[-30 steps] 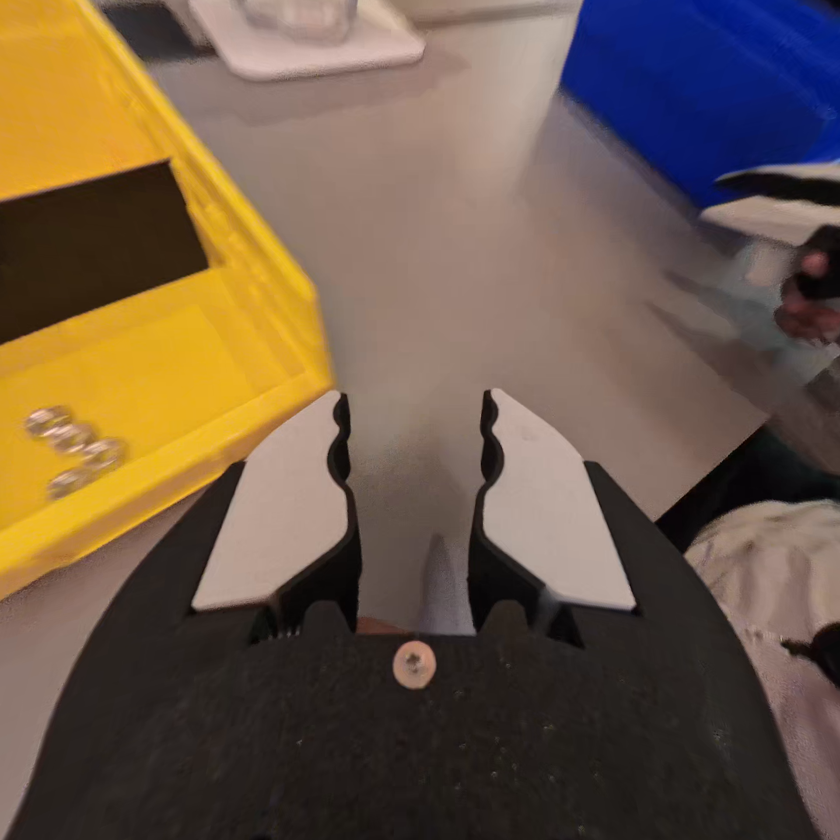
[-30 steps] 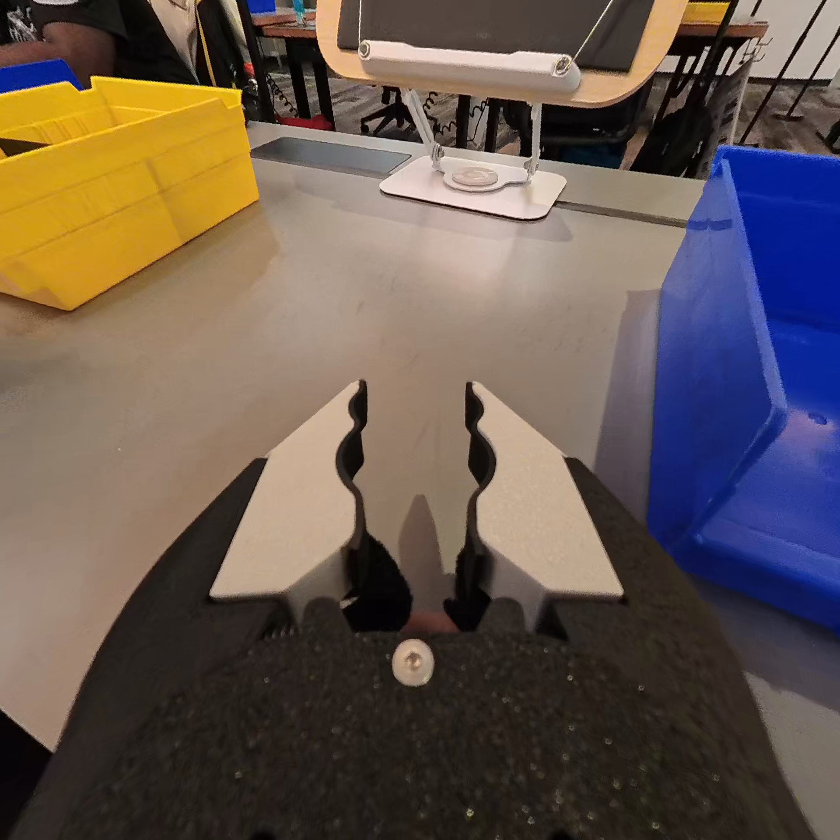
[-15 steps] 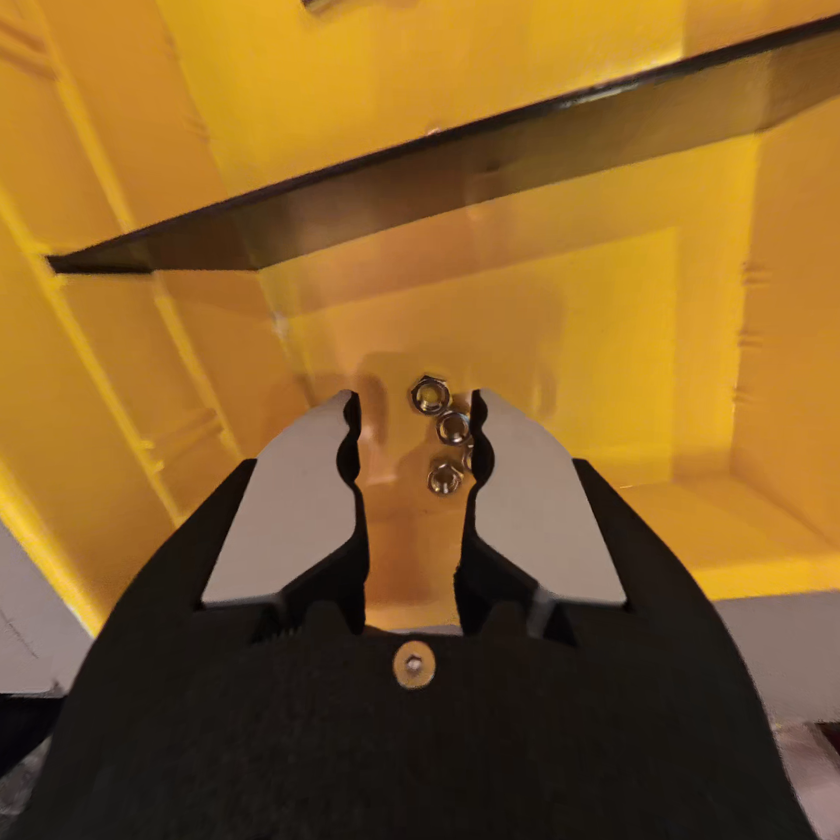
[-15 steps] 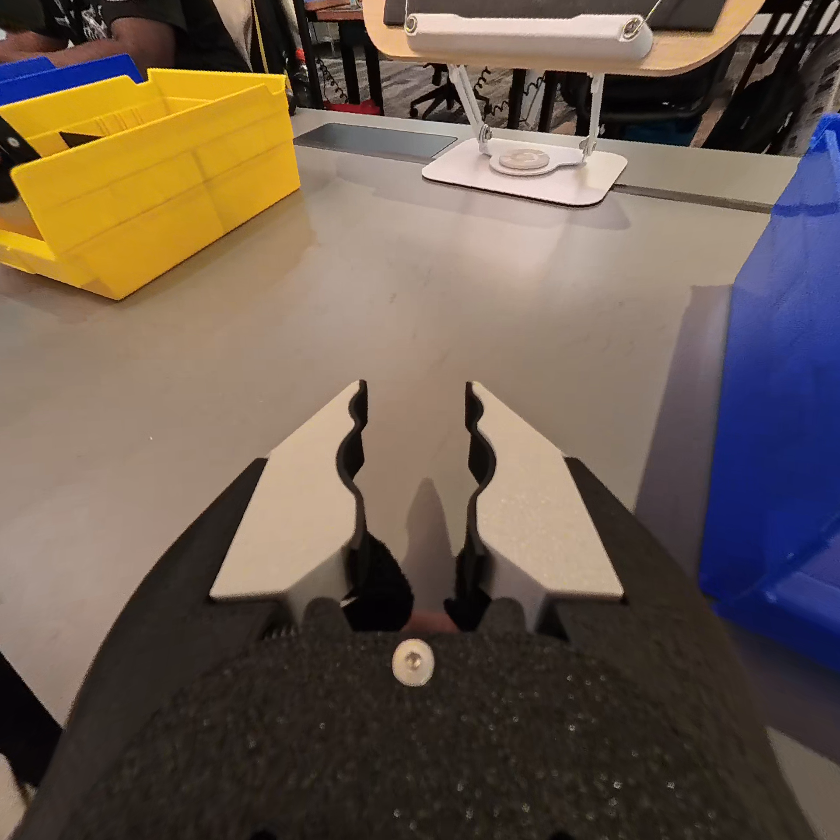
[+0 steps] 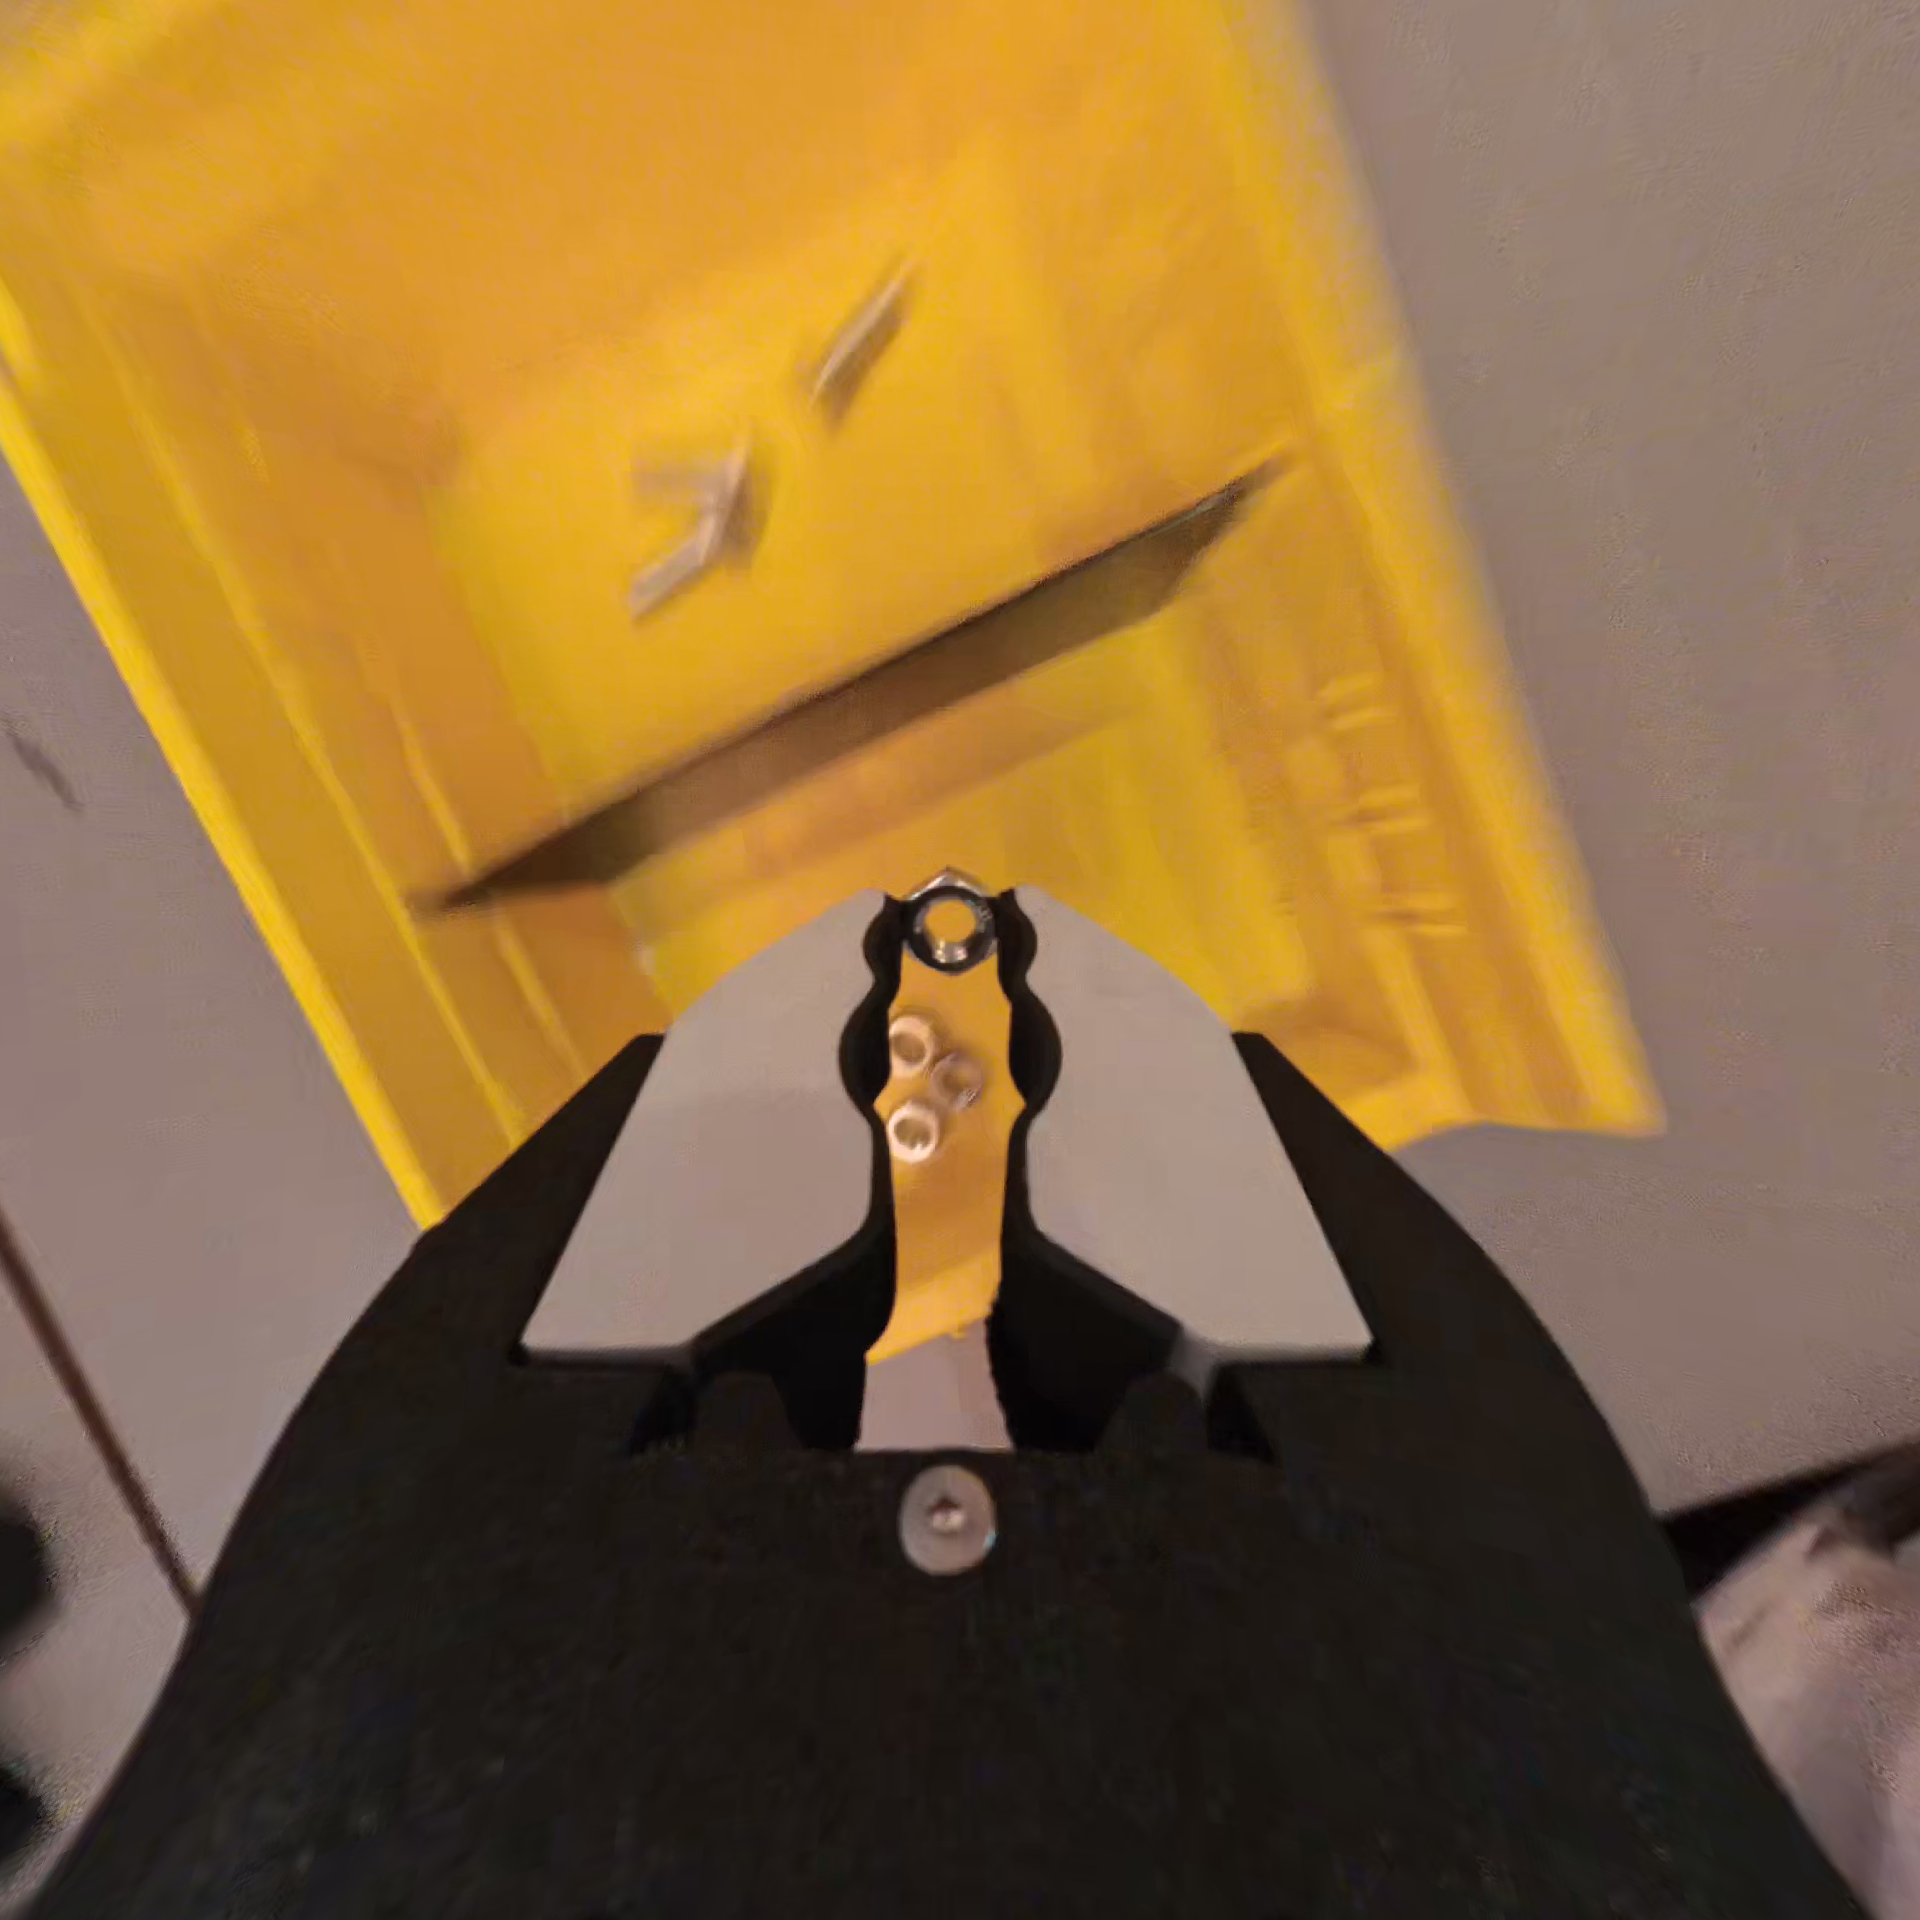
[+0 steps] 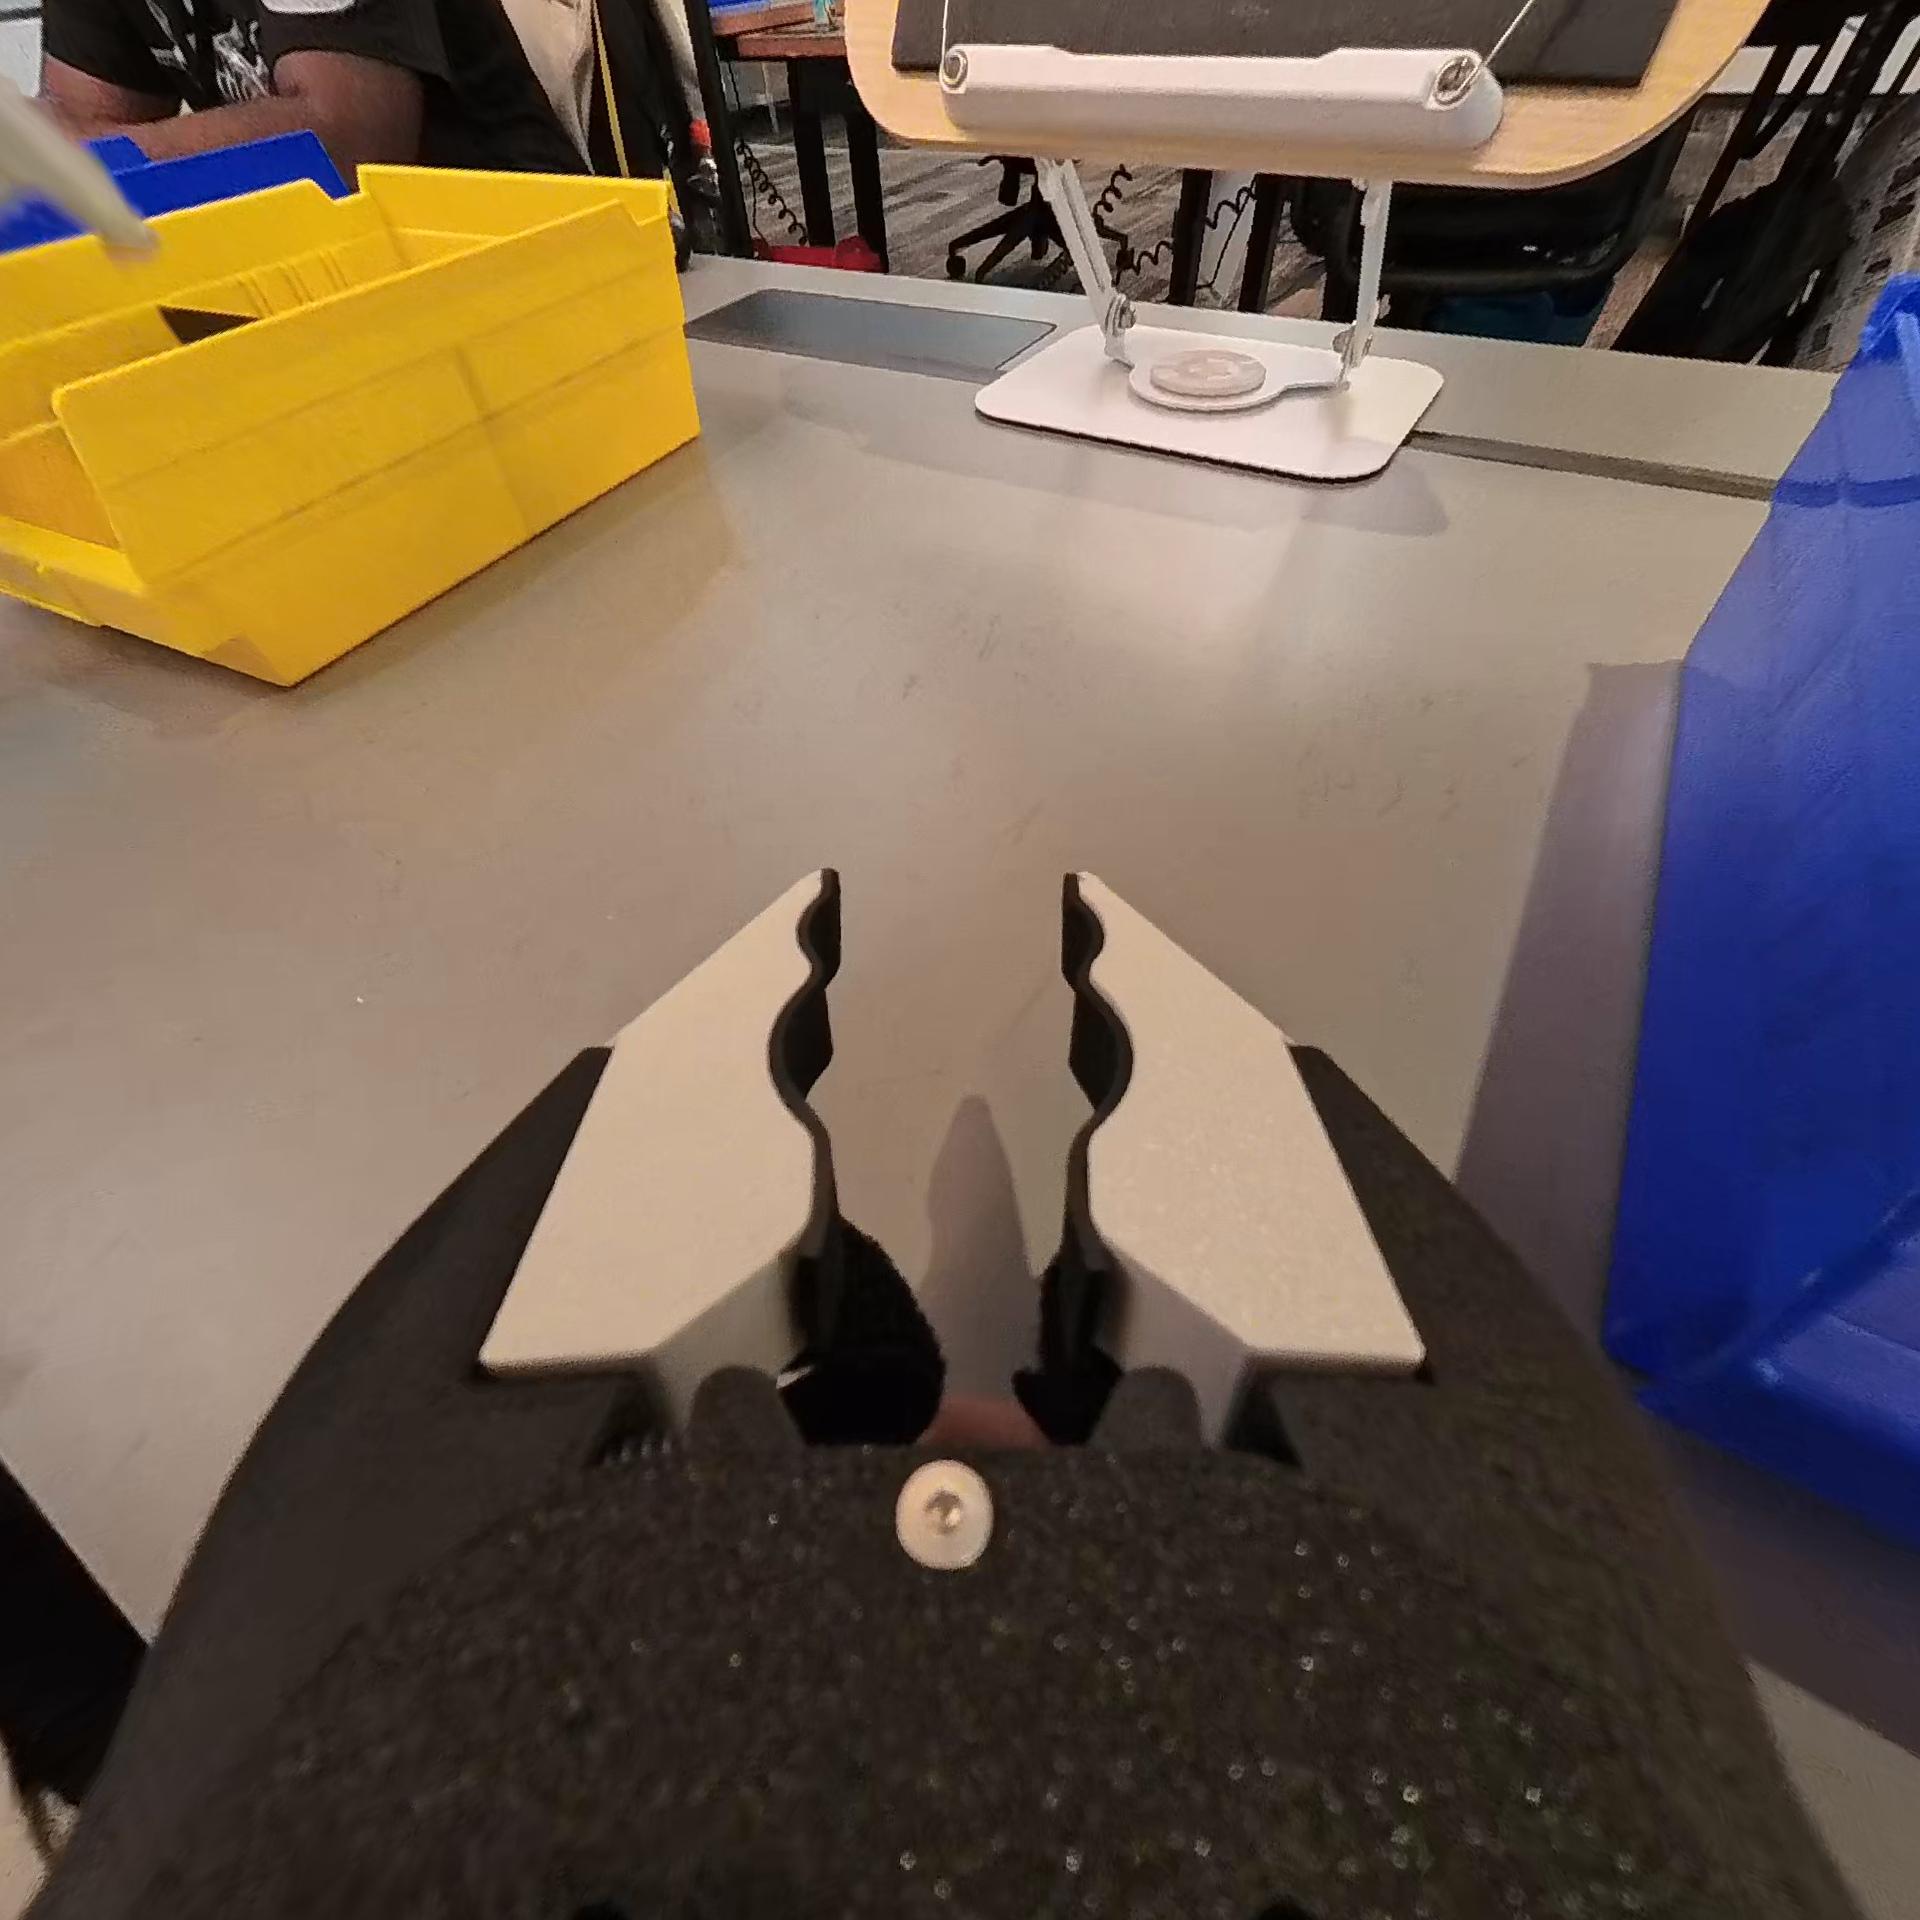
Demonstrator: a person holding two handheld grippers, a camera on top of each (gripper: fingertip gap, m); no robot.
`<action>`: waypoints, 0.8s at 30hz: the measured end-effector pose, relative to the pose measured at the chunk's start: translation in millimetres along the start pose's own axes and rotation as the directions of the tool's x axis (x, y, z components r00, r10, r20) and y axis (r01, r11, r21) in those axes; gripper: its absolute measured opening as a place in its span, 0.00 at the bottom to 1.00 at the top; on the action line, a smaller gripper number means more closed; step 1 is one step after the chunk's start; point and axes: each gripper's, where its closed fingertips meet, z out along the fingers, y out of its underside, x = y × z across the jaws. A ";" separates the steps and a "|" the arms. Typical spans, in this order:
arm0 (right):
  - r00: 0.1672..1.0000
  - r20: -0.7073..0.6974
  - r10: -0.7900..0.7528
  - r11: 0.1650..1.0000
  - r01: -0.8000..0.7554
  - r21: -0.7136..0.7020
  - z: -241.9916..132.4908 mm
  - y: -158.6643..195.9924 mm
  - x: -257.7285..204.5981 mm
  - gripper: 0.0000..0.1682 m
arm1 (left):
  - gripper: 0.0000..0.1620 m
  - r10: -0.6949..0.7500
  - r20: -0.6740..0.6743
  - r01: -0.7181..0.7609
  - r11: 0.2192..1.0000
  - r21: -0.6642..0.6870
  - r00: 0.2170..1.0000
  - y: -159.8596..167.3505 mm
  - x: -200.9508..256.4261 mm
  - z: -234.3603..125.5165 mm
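While over yellow bin (image 5: 312, 727), left claw (image 5: 948, 902) apparently pinches hex nut (image 5: 945, 925) | right claw (image 6: 948, 878) agape

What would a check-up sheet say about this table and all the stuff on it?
Surface: grey table, bare in the middle.
Job's things: yellow bin with a dark divider; three loose nuts lie on its floor, blurred metal pieces behind the divider. Blue bin at the right.
Clutter: white stand at the far edge, carrying a wooden board.
Grippers: left tool pinches a hex nut at its tips, above the yellow bin. Right tool is open and empty over the table.
Cables: coiled cords behind the table.
Surroundings: a seated person, chairs and desks beyond.
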 end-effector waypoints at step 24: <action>1.000 0.023 0.012 0.999 -0.013 0.037 -6.3 -6.5 -3.4 0.25 | 0.11 0.843 -0.435 -0.932 0.361 0.022 0.316 -74.6 257.8 146.1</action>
